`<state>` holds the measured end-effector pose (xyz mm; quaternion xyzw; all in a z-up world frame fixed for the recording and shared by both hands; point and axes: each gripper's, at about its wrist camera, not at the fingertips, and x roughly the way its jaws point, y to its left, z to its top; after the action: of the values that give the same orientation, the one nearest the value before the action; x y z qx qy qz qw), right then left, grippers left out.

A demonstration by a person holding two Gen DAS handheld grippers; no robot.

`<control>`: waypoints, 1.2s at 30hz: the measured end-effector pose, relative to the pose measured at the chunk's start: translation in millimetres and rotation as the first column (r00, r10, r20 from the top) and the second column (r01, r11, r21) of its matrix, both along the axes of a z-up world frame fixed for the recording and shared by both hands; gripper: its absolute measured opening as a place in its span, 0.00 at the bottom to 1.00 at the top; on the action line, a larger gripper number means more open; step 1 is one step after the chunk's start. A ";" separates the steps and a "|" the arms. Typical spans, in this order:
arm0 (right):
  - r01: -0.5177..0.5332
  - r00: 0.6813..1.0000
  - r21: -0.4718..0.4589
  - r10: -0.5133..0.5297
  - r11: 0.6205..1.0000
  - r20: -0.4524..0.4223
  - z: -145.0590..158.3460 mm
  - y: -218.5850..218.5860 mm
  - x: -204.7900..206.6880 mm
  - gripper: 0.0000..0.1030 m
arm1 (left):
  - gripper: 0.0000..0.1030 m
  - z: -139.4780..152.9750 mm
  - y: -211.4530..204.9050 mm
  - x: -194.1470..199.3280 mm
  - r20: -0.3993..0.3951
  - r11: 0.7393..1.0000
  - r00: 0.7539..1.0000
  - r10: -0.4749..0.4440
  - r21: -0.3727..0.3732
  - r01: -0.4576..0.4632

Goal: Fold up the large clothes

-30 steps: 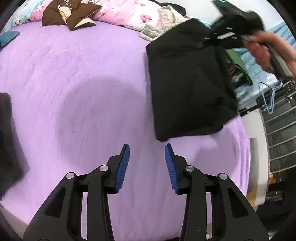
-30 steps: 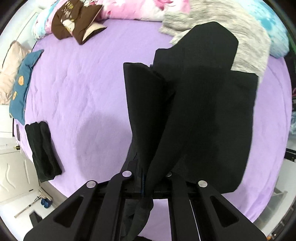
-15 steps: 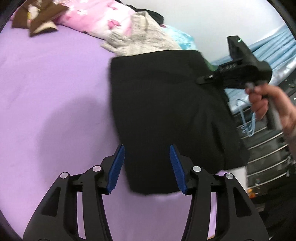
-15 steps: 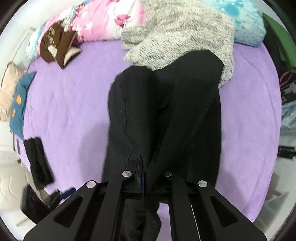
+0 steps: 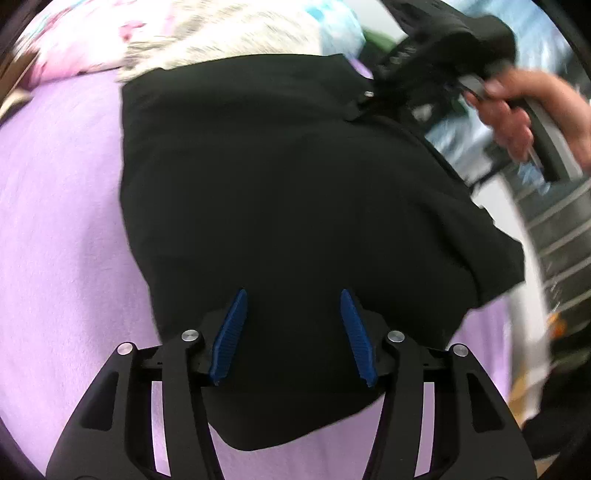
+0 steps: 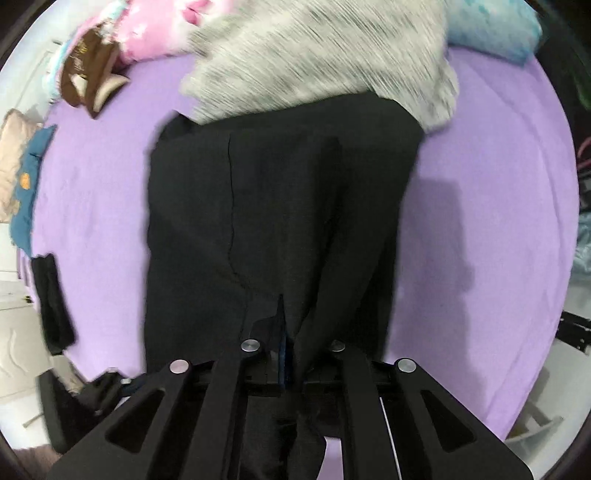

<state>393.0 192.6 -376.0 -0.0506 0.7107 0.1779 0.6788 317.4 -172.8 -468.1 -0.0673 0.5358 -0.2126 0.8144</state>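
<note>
Here, a large black garment (image 5: 295, 177) lies spread on a purple bedspread (image 5: 62, 229), its far edge touching a grey knitted sweater (image 6: 317, 55) heaped near the head of the bed. In the right wrist view, the same black garment (image 6: 273, 206) runs from the grey sweater down toward the camera, with a long crease along its left half. The right gripper (image 6: 290, 347) has its fingers pressed together, pinching a bunched fold of the black cloth between them. In the left wrist view, that right gripper (image 5: 373, 92) appears at the garment's far right corner, held by the person's right hand (image 5: 517, 107). The left gripper (image 5: 293, 332) sits over the garment's near edge with its blue-padded fingers (image 5: 229, 336) spread wide apart, gripping nothing. Beyond the sweater lie pink floral bedding (image 6: 162, 33) and a brown cushion (image 6: 88, 77). A small dark folded garment (image 6: 51, 299) rests near the bed's left edge.
</note>
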 end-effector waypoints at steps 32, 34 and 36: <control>0.139 0.989 0.192 -0.145 0.972 0.014 -14.6 -53.6 -162.6 0.60 | 0.66 12.1 -7.5 -43.8 0.005 0.997 0.998 -0.067 0.037 0.066; 0.119 0.991 0.196 -0.129 0.973 0.037 -15.5 -49.0 -174.6 0.60 | 0.67 11.9 -8.3 -45.9 0.010 0.997 0.998 -0.066 0.035 0.065; 0.065 0.994 0.188 -0.081 0.980 0.077 -17.6 -38.3 -183.0 0.60 | 0.67 10.2 -6.4 -45.0 0.007 0.998 0.998 -0.065 0.028 0.065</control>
<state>210.0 154.3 -393.6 0.0311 0.6631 0.2158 0.7161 272.3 -179.2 -457.9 -0.0379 0.5373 -0.2318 0.8100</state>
